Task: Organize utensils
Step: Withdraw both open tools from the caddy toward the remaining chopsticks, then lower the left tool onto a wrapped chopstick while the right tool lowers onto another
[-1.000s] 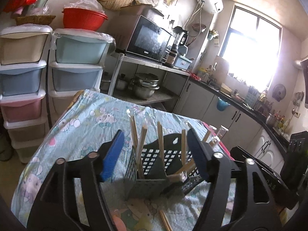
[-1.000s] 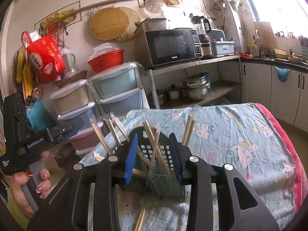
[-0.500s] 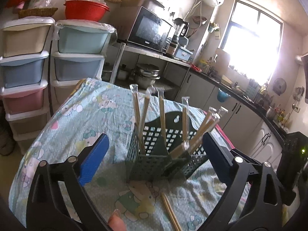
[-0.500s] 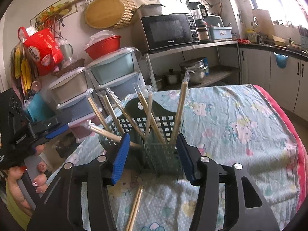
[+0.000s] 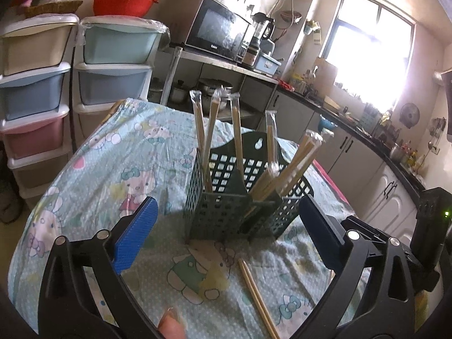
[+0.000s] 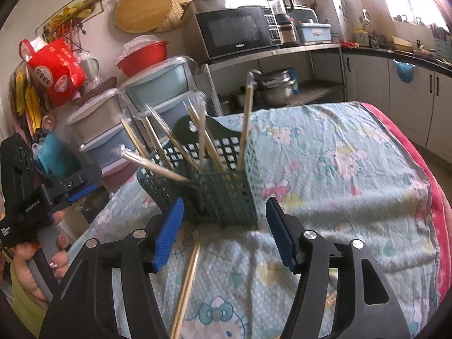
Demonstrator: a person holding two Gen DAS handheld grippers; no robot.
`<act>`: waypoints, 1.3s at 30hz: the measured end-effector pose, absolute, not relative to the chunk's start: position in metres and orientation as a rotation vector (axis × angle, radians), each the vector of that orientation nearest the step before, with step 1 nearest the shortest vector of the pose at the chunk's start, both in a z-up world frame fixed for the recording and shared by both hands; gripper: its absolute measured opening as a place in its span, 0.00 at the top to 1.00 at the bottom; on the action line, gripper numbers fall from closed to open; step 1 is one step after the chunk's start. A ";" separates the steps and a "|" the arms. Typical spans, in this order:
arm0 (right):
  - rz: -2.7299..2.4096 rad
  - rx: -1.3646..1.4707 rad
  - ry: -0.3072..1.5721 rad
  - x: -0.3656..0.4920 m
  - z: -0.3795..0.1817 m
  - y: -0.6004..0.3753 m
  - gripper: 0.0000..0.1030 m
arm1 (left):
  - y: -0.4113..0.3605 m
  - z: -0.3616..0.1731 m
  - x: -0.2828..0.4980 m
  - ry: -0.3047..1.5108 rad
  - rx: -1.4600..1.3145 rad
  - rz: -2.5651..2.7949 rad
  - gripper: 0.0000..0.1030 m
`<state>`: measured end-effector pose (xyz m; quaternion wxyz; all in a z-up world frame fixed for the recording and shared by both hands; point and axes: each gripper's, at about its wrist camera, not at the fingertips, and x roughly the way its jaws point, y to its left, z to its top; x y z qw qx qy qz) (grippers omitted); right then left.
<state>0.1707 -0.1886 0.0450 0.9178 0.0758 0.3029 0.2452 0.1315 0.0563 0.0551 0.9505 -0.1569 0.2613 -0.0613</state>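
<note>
A dark green perforated utensil basket stands on the table and holds several wrapped chopstick pairs, some upright, some leaning. It also shows in the right wrist view with its chopsticks. A loose chopstick pair lies flat on the cloth in front of the basket, and shows in the right wrist view too. My left gripper is open and empty, just short of the basket. My right gripper is open and empty, close in front of the basket.
The table carries a light blue cartoon-print cloth with a pink edge. Stacked plastic drawers stand left of the table. A shelf with a microwave and pots stands behind. Kitchen counters run along the right.
Both grippers have opened wider and drawn back from the basket, which now stands free with the chopsticks in it. The loose pair on the cloth has come more into view.
</note>
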 end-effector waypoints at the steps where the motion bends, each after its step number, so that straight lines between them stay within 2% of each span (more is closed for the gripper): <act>1: 0.504 0.158 0.627 0.170 0.043 -0.190 0.43 | 0.055 0.053 0.131 0.538 -0.316 -0.126 0.11; 39: 0.356 0.175 0.813 0.150 -0.016 -0.258 0.40 | -0.019 -0.019 0.148 0.772 -0.240 -0.249 0.11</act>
